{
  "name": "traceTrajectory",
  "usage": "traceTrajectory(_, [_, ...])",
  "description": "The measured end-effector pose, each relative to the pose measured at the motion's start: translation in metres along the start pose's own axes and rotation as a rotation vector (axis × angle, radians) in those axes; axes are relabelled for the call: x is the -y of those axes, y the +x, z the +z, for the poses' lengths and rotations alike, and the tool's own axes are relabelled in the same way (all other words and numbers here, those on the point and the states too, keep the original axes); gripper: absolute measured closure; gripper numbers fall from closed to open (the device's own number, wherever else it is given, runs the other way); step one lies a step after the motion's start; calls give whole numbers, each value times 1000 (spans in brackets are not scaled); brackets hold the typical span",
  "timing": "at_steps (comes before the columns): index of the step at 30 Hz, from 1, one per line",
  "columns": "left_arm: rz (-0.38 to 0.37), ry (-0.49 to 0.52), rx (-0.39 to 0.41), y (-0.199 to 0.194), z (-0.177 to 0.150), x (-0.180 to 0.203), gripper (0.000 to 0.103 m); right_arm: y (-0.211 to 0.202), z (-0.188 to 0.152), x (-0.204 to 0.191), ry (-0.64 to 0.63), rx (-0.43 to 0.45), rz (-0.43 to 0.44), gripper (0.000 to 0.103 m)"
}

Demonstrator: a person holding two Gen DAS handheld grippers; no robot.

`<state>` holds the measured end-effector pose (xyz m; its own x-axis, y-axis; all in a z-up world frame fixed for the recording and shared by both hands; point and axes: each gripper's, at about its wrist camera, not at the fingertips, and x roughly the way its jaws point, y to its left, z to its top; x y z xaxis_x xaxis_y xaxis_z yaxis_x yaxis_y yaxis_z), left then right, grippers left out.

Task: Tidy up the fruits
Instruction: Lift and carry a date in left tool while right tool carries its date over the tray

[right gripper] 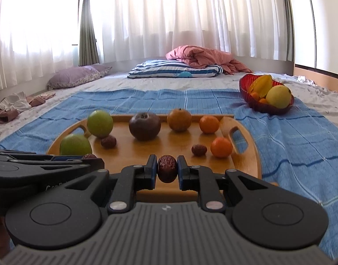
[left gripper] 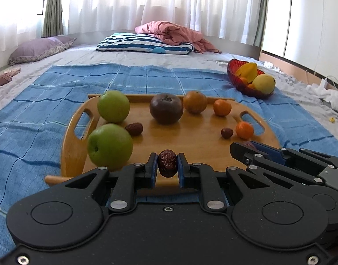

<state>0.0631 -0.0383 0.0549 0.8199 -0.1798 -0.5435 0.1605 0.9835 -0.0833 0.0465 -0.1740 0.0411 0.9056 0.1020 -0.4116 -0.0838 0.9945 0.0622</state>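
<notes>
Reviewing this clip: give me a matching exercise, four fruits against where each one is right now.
Things:
1. red date
2. starfruit
3. dark brown fruit
4. two green apples

Places:
A. in the red bowl
B. left end of the wooden tray
C. clamped in the left gripper
D. middle of the tray's far row

Pairs: 1-C, 2-A, 3-D, 4-B

Green apples (left gripper: 113, 106), blue checked cloth (left gripper: 36, 119) (striped pillow (left gripper: 144, 43)) — red bowl (left gripper: 233, 70).
</notes>
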Motion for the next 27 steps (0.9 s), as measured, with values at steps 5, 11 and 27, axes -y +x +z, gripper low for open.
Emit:
traceTrajectory(5, [-12,-7,-3,6,14,-2,85,8,12,3,5,3,7,80])
traceTrajectory(11, [-50,-42,-44,26,25,-6,85,21,20,8,23,-13,11,80])
traceTrajectory(27, [-48,-117,-112,84,50,-19,85,80,36,26,134,-157,67,80])
